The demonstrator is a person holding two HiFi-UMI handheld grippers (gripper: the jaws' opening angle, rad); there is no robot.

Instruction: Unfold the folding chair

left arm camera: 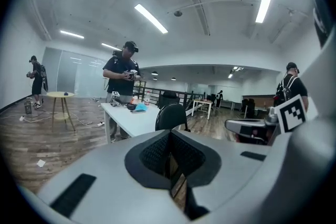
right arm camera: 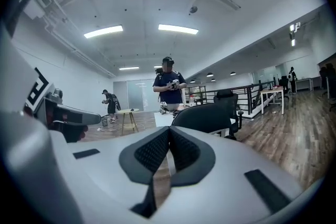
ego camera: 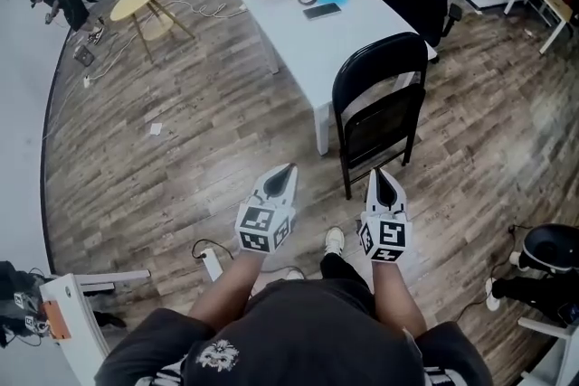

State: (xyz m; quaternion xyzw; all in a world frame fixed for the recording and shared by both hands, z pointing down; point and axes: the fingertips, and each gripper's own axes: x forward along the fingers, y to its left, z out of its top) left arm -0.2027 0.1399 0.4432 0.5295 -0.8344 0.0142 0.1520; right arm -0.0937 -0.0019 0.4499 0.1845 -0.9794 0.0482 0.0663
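1. Standing upright and folded flat, the chair (ego camera: 380, 99) was just beside the corner of the table (ego camera: 298, 32), ahead of both grippers.
2. The left gripper (ego camera: 282, 174) had its jaws pressed together on nothing. The right gripper (ego camera: 384, 180) was likewise closed and empty, nearer the chair but apart from it.
3. The step in hand looked like the approach, as neither gripper touched the chair.
4. To do it well, the jaws needed to spread before they reached the frame, since closed tips could take no hold.
5. One gripper would probably best steady the top of the backrest while the other took the seat's edge and pressed it down.
6. Drawing the chair away from the table first seemed wise, so the legs could spread without knocking the table leg.
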